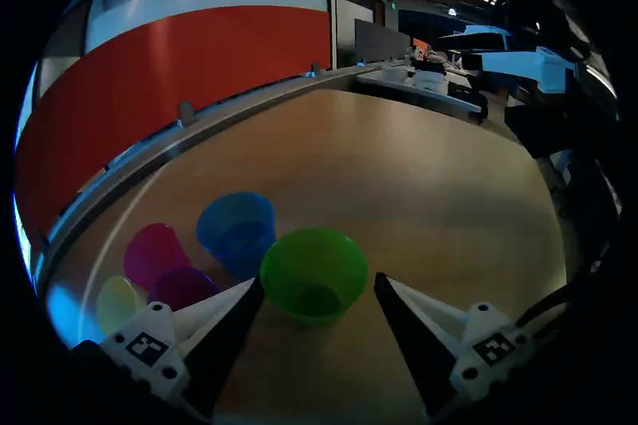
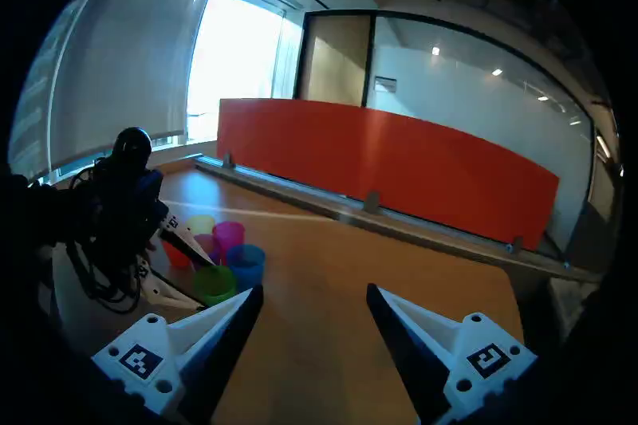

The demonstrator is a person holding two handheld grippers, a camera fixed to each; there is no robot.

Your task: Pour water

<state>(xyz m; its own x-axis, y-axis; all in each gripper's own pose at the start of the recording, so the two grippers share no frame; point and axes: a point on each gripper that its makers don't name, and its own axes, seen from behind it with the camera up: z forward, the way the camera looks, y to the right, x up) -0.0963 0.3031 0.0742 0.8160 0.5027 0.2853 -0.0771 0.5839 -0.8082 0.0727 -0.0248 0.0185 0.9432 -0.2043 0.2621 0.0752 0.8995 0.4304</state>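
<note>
Left tool (image 1: 317, 278) spread, green cup (image 1: 314, 272) between tips, blue cup (image 1: 237, 230) behind

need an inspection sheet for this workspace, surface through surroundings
surface: wooden table, bare beyond the cups
job's things: green cup upright between the fingers of the left claw; blue cup, pink cup, purple cup and yellow cup clustered beside it; water not discernible
clutter: nothing seen
grippers: left claw open around the green cup, contact unclear; right claw open over bare table
cables: black cables hang below the left claw's rig
surroundings: red partition along the table's far edge; bright window
</note>
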